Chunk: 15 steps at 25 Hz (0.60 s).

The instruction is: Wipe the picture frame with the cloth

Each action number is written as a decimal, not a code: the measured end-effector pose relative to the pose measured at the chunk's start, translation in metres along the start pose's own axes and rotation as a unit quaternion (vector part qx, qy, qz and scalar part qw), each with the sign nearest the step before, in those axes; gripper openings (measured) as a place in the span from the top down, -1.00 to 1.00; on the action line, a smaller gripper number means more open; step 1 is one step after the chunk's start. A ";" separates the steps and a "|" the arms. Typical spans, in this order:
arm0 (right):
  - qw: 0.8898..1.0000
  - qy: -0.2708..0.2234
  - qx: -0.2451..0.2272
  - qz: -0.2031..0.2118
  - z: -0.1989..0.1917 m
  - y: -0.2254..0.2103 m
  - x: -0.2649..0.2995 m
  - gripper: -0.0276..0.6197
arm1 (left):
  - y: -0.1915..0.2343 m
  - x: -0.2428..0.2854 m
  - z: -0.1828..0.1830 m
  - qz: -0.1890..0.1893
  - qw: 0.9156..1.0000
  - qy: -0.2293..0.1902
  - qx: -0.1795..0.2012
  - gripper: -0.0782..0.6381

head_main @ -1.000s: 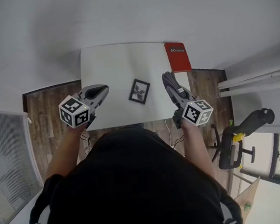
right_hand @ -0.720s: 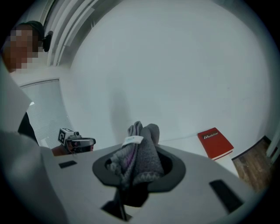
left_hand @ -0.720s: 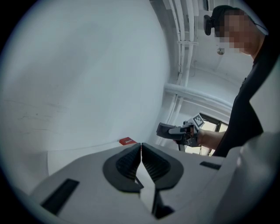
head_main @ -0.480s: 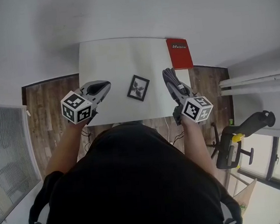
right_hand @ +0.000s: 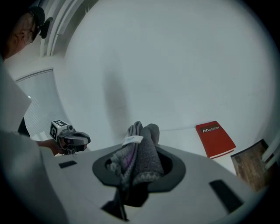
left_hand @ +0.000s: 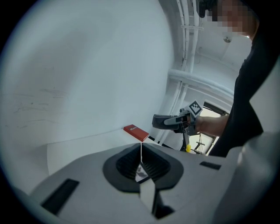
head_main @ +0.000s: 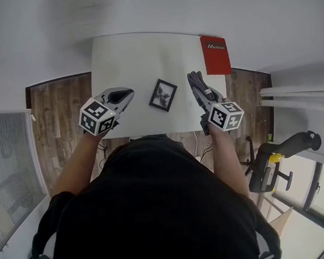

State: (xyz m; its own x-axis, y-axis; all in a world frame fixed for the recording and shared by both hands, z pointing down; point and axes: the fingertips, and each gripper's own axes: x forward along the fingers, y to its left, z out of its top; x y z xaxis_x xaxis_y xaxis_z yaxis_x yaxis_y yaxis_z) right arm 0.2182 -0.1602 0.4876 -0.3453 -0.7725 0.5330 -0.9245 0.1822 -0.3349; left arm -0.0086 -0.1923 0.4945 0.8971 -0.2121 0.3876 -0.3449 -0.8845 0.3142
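Note:
A small black picture frame [head_main: 163, 94] lies flat on the white table [head_main: 132, 55], near its front edge. My left gripper [head_main: 129, 93] hovers just to the left of the frame. Its jaws are shut with nothing between them, and only a thin slit [left_hand: 141, 151] shows in the left gripper view. My right gripper [head_main: 192, 78] hovers to the right of the frame, shut on a bunched grey knitted cloth [right_hand: 139, 154] that has a small white label. The cloth [head_main: 199, 91] sticks up out of the jaws and hides the fingertips.
A red book [head_main: 215, 55] lies at the table's far right corner, also seen as the red book [right_hand: 214, 138] ahead of my right gripper. A white wall stands behind the table. Wooden floor [head_main: 57, 107] flanks it, with a black chair [head_main: 279, 160] at the right.
Both grippers have sunk toward the tabletop. The left one has drawn closer to the picture frame. The cloth stays gripped in the right one.

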 end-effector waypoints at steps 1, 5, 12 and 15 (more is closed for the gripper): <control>1.000 0.006 0.002 0.000 -0.003 -0.004 0.006 0.60 | 0.001 0.005 -0.003 -0.001 1.000 0.006 0.001 0.75; 0.999 0.032 0.005 -0.003 -0.016 -0.018 0.028 0.60 | 0.000 0.027 -0.016 -0.011 0.999 0.034 0.014 0.75; 0.996 0.087 -0.020 0.005 -0.043 -0.029 0.071 0.60 | -0.002 0.066 -0.043 -0.034 0.996 0.078 0.029 0.75; 0.994 0.109 -0.026 0.007 -0.055 -0.035 0.087 0.60 | -0.001 0.079 -0.059 -0.040 0.994 0.095 0.030 0.75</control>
State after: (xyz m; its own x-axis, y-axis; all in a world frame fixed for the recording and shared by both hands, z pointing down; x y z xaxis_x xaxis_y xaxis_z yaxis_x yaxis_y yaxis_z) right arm 0.2120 -0.2003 0.5890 -0.3801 -0.6209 0.6855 -0.9243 0.2282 -0.3059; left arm 0.0467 -0.1835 0.5756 0.8509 -0.0638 0.5214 -0.2529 -0.9198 0.3002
